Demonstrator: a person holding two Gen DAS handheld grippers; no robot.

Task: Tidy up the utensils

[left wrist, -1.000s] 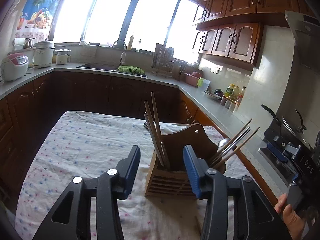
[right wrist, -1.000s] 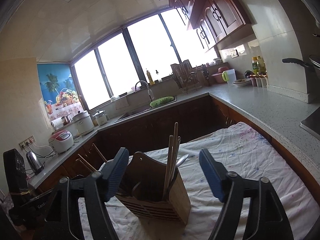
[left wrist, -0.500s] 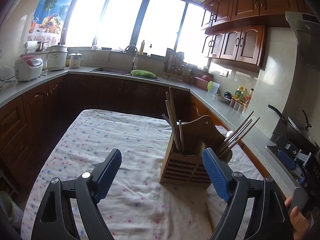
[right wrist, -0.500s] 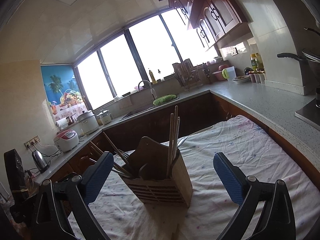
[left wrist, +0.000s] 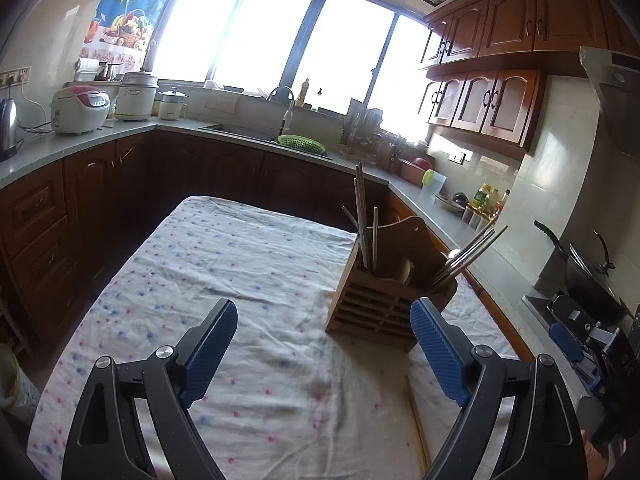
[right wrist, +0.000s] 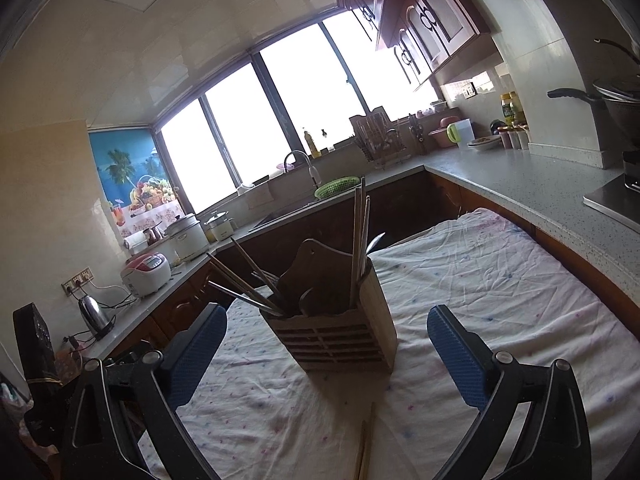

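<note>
A: Utensils, where are they standing?

B: In a wooden holder (left wrist: pixel 376 308) on the cloth-covered surface (left wrist: pixel 224 280). Upright chopsticks (left wrist: pixel 362 220) fill 1 compartment, and a leaning bundle of chopsticks (left wrist: pixel 468 252) with a spoon fills the other. A tall wooden handle plate rises between the 2 compartments.

A: Anything outside the holder?

B: Yes, loose chopsticks (right wrist: pixel 366 444) lie flat on the cloth just in front of it, seen low in the right wrist view. In the left wrist view 1 shows as a thin stick (left wrist: pixel 416 420) near the right finger.

A: And the left gripper (left wrist: pixel 324 350)?

B: Its blue-padded fingers are spread wide and hold nothing. It hangs above the cloth, with the holder ahead and a little to the right, apart from both pads.

A: The right gripper (right wrist: pixel 328 354)?

B: Also spread wide and empty. The holder sits straight ahead between its 2 fingers, touching neither. The right gripper also shows at the right edge of the left wrist view.

A: What lies further out?

B: A counter with a sink (left wrist: pixel 256 134) and a green basket (left wrist: pixel 300 143) under bright windows, a rice cooker (left wrist: pixel 80 110) and kettle (left wrist: pixel 7 128) along the left side, and dark wooden cabinets (left wrist: pixel 496 100) above on the right.
</note>
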